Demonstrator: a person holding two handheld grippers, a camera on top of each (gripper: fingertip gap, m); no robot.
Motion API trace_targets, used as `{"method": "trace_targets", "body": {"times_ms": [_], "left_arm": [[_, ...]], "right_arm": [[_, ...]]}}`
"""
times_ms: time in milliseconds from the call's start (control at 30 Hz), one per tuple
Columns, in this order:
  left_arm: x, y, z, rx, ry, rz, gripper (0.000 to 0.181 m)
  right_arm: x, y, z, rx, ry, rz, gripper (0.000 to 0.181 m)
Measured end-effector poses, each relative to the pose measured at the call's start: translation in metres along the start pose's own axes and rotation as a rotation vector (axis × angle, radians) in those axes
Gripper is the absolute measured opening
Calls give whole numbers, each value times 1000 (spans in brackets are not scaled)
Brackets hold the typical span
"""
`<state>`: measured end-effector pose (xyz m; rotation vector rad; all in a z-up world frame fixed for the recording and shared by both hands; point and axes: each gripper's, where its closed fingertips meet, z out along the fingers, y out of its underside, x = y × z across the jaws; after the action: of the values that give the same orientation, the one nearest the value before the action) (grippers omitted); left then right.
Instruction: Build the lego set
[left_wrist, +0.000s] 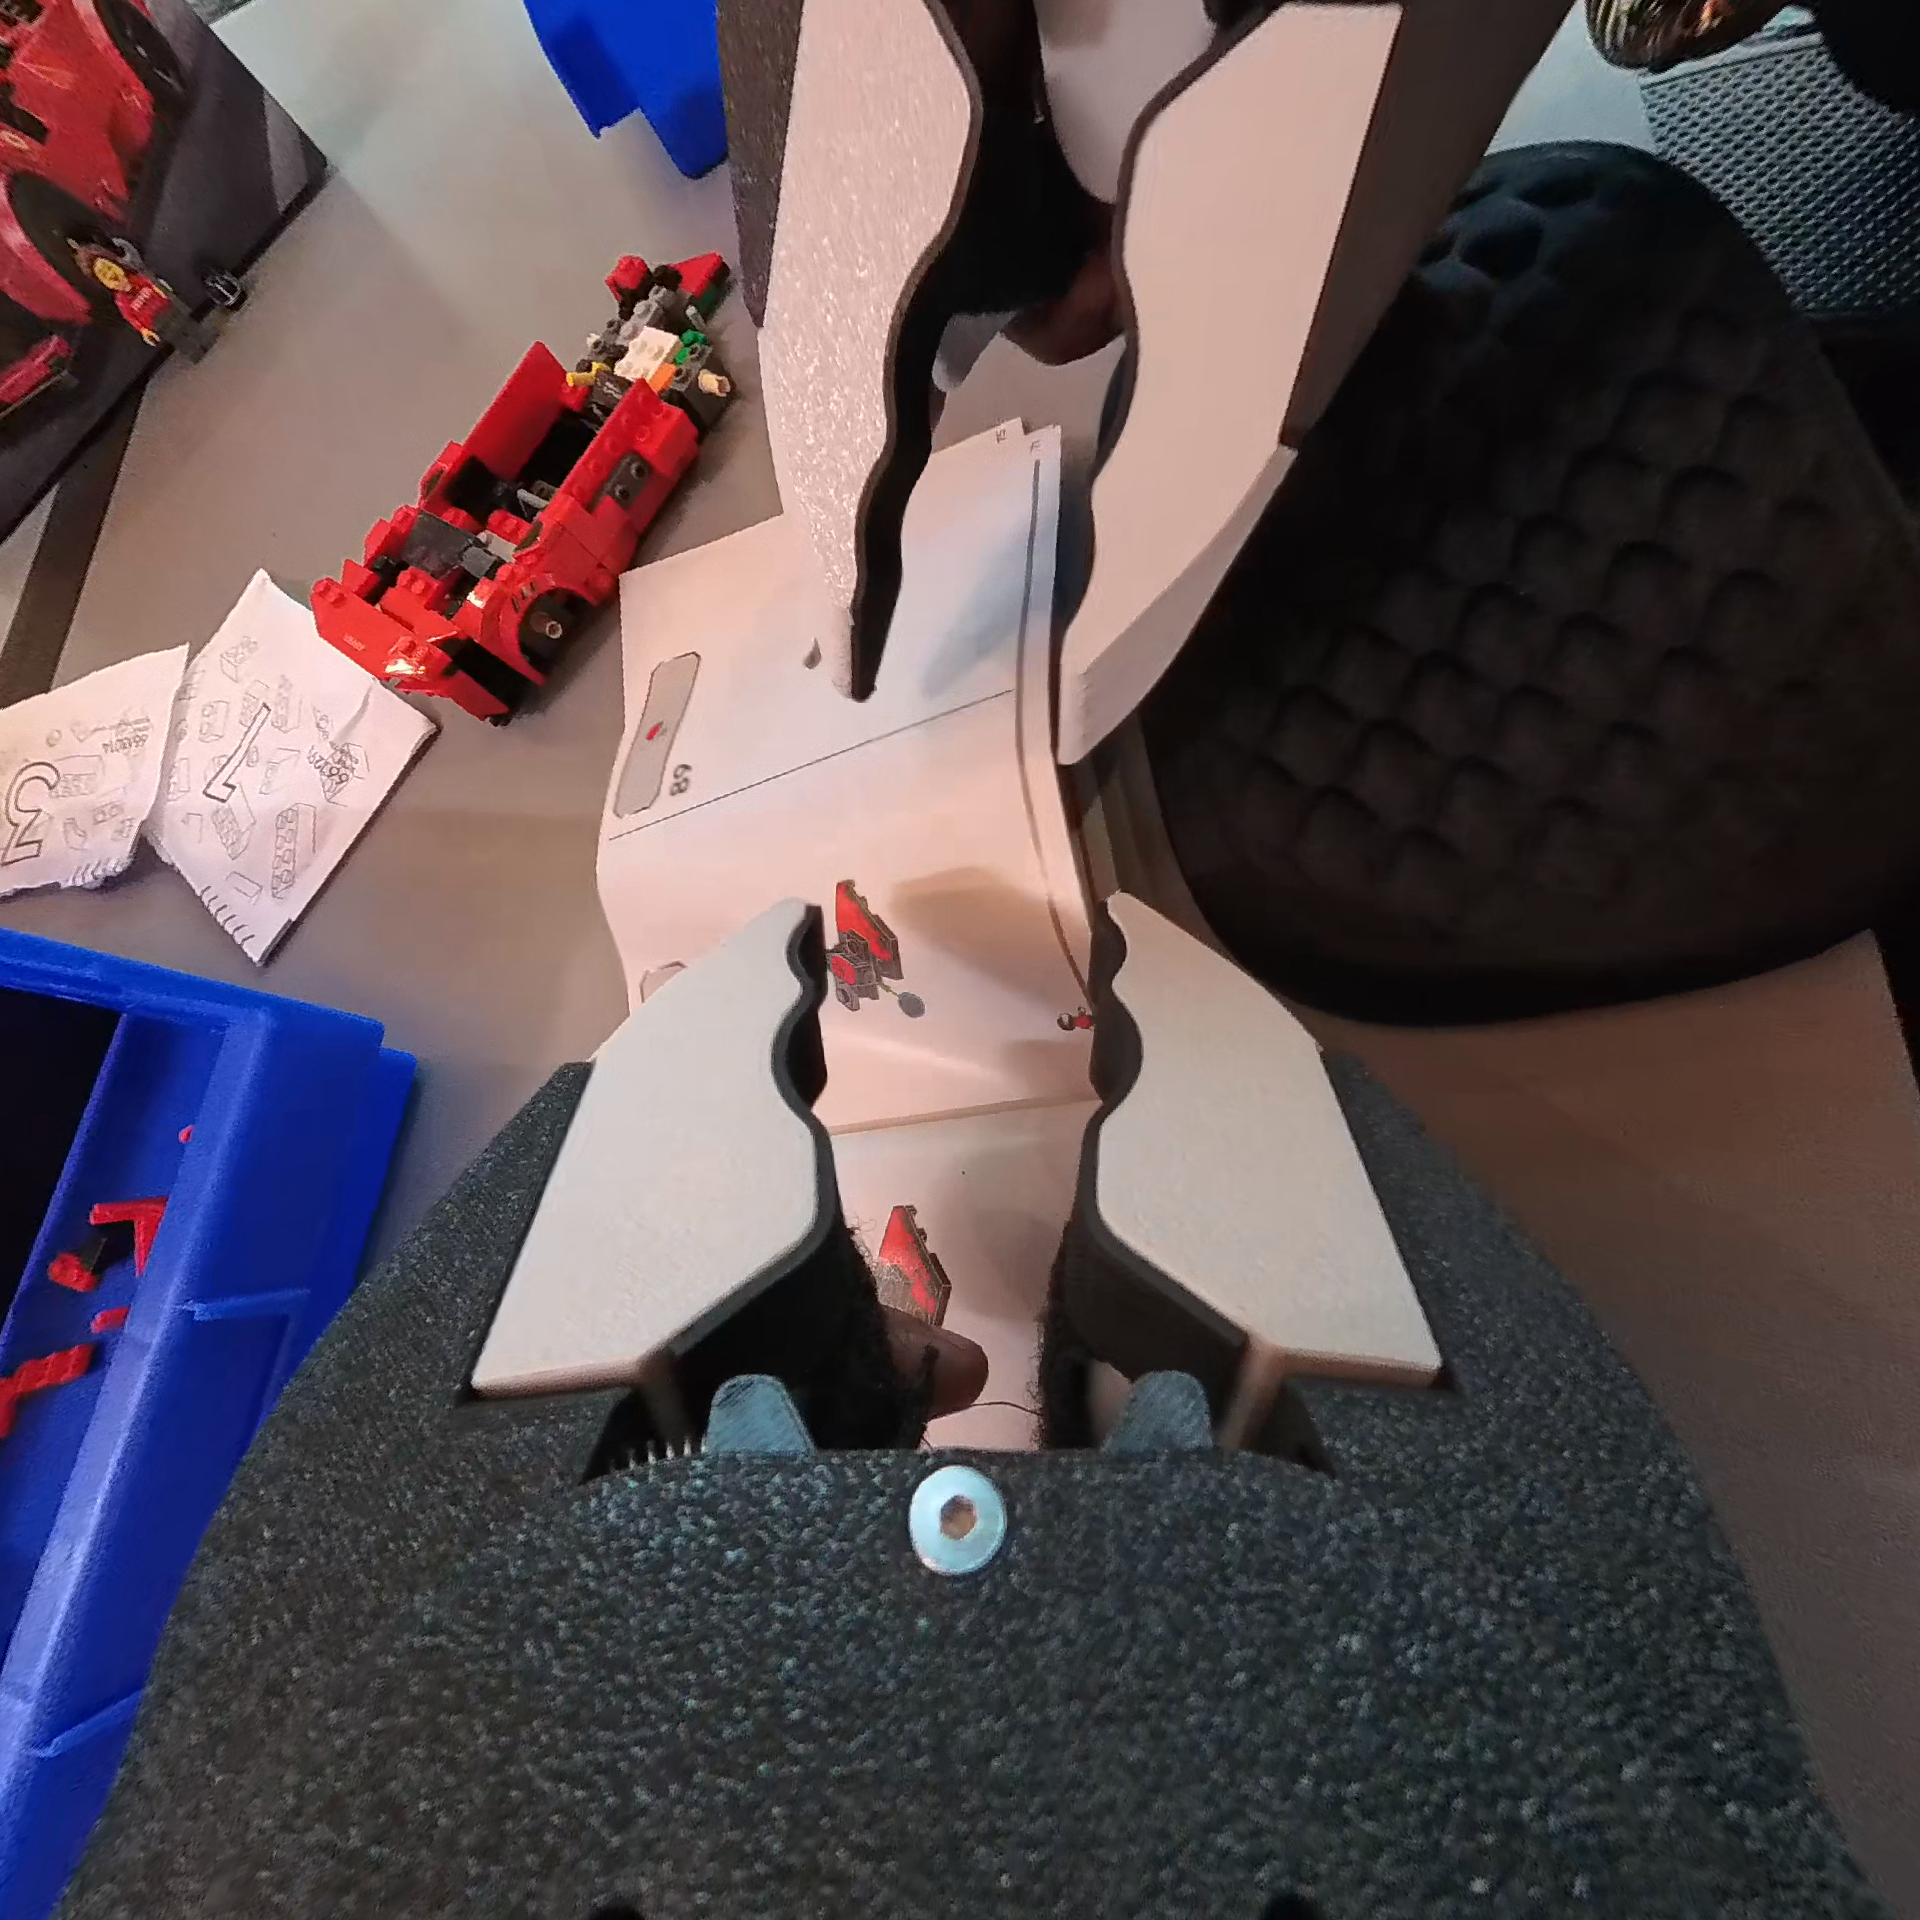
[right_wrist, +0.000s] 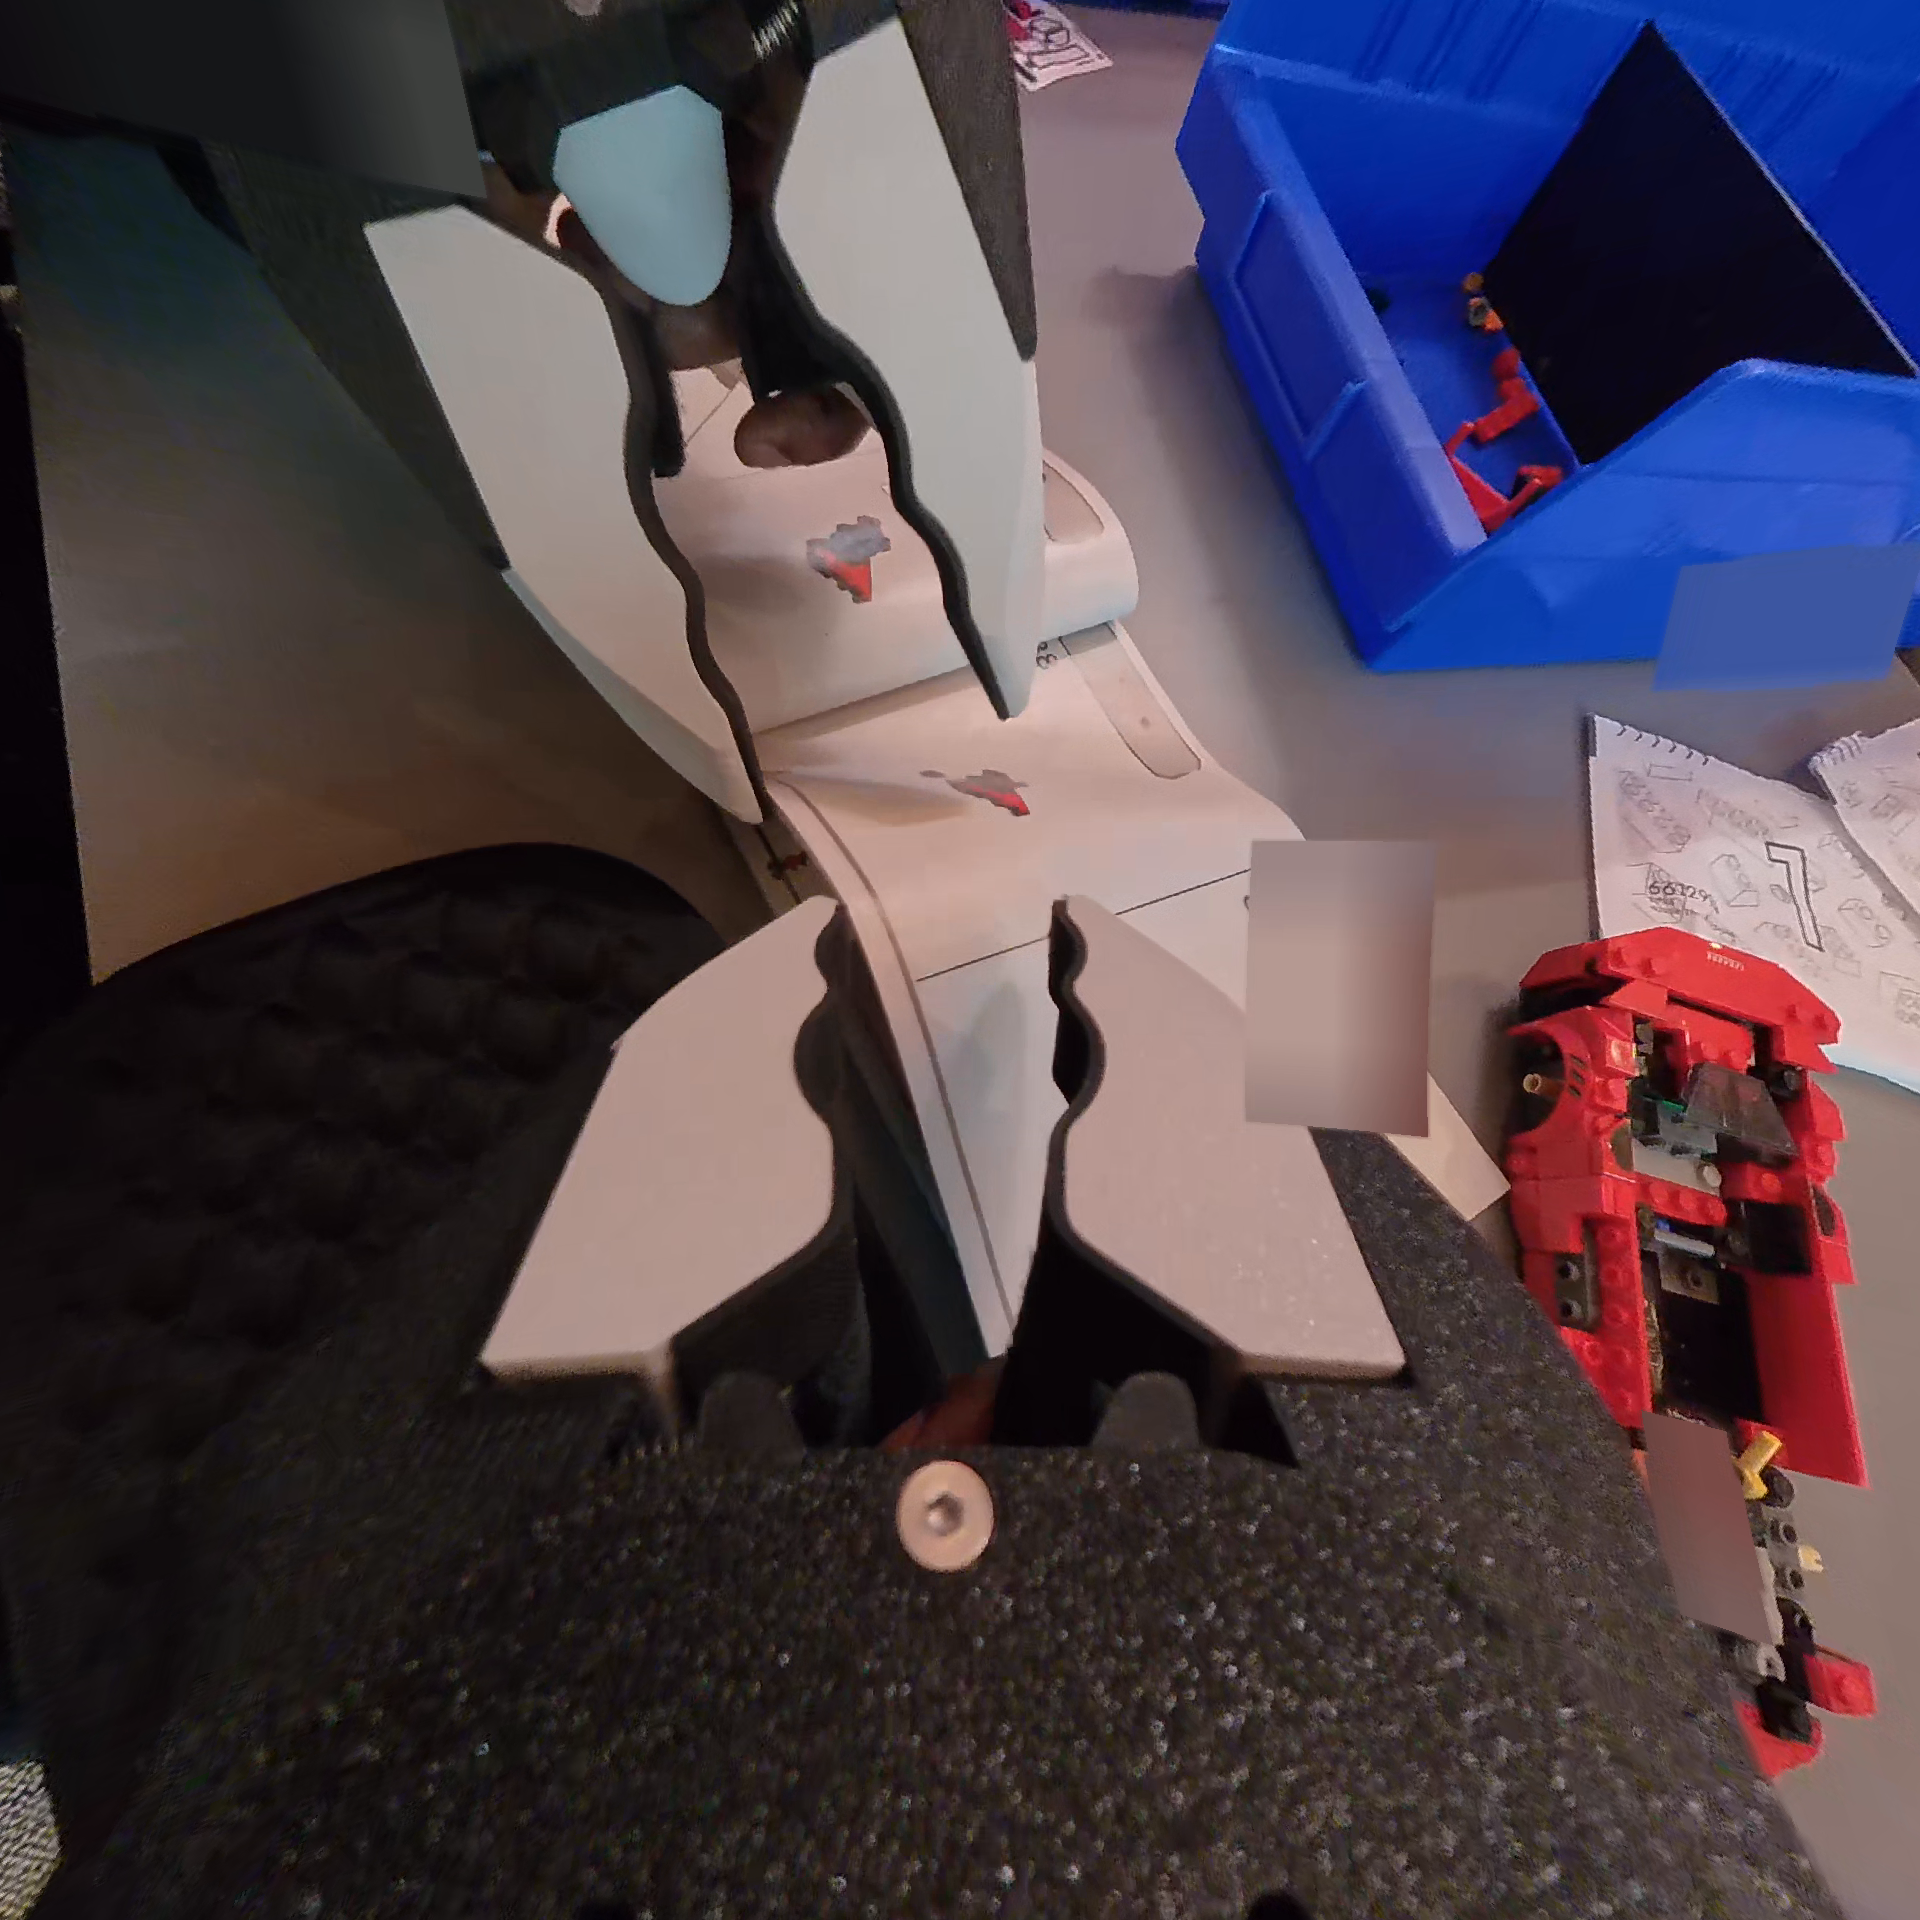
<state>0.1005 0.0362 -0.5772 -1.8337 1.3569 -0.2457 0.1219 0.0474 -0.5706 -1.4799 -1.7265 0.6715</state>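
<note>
An open instruction booklet lies at the table edge, and it also shows in the right wrist view. My left gripper is open and empty, hovering over the booklet's page. My right gripper is open, and a curled page edge runs up between its fingers without being pinched. The two grippers face each other over the booklet; the right one comes in from the top of the left wrist view. A half-built red Lego car lies on the grey table beside the booklet.
A blue bin holds loose red pieces. Two torn white numbered paper bags lie near the car. The set's box sits at the far corner. A black mesh chair seat is just past the table edge. The grippers are tip to tip, or close to it. The right tips stand about 15 cm off the half-built red Lego car. Look for it in the right wrist view too.
</note>
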Motion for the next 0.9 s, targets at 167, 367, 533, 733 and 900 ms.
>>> {"method": "trace_targets", "body": {"times_ms": [167, 367, 533, 733, 900], "left_arm": [[2, 2, 2, -8, 9, 3, 48], [3, 1, 2, 2, 21, -10, 44], [4, -3, 4, 31, 39, -58, 30], [9, -2, 9, 18, 47, -36, 24], [13, -4, 12, 21, 55, -22, 18]], "right_arm": [[-2, -5, -1, 20, -12, 0, 27], [-6, -5, 1, 4, -21, -47, 5], [-7, -3, 2, -4, -37, -38, 2], [-8, -3, 4, -30, -45, -28, 1], [-8, -4, 4, -86, -24, -43, 0]]}}
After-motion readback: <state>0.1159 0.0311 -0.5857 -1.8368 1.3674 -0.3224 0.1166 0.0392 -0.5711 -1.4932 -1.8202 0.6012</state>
